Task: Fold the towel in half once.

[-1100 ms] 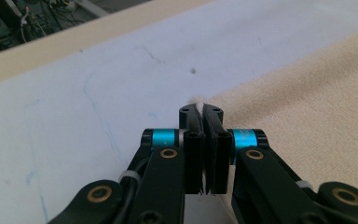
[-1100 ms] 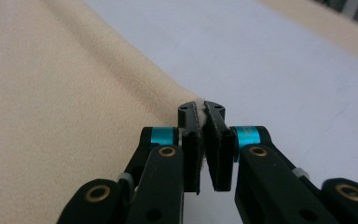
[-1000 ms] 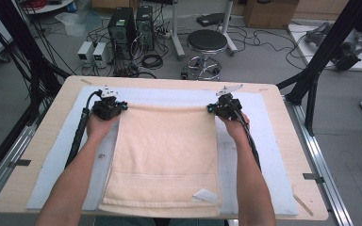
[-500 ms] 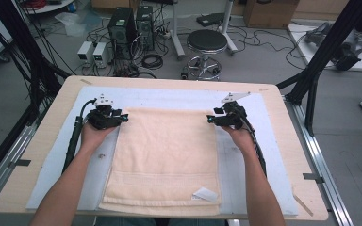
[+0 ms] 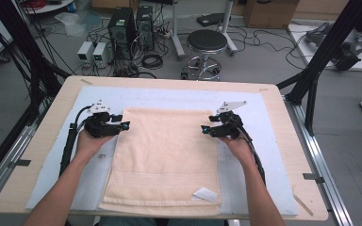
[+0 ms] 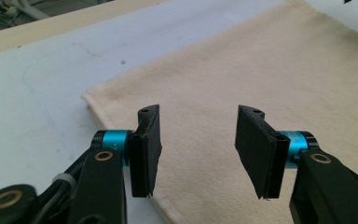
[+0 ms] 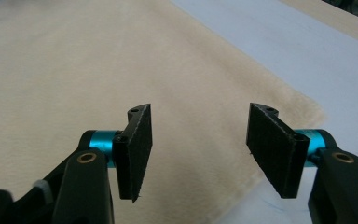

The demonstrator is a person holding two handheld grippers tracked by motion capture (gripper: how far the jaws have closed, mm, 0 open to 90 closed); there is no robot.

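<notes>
A cream towel (image 5: pixel 165 155) lies folded flat on the pale mat (image 5: pixel 268 141) in the middle of the table. My left gripper (image 5: pixel 124 125) hovers at the towel's left edge near its far corner, pointing inward. In the left gripper view, the left gripper (image 6: pixel 198 151) is open over the towel (image 6: pixel 261 70); its jaws have just been opening and nothing is between them. My right gripper (image 5: pixel 204 129) sits at the towel's right edge, also pointing inward. In the right gripper view, the right gripper (image 7: pixel 198 151) is open above the towel (image 7: pixel 74 70); its jaws have just been opening, with nothing gripped.
A white label (image 5: pixel 205 193) lies on the towel's near right corner. The wooden table (image 5: pixel 290 103) ends just past the mat. Behind it stand a round stool (image 5: pixel 207 42) and computer boxes (image 5: pixel 127 23). Black frame posts (image 5: pixel 320 56) rise at both sides.
Both grippers opened, letting go of the towel's far corners, and drew back toward the person along its side edges. The towel lies flat.
</notes>
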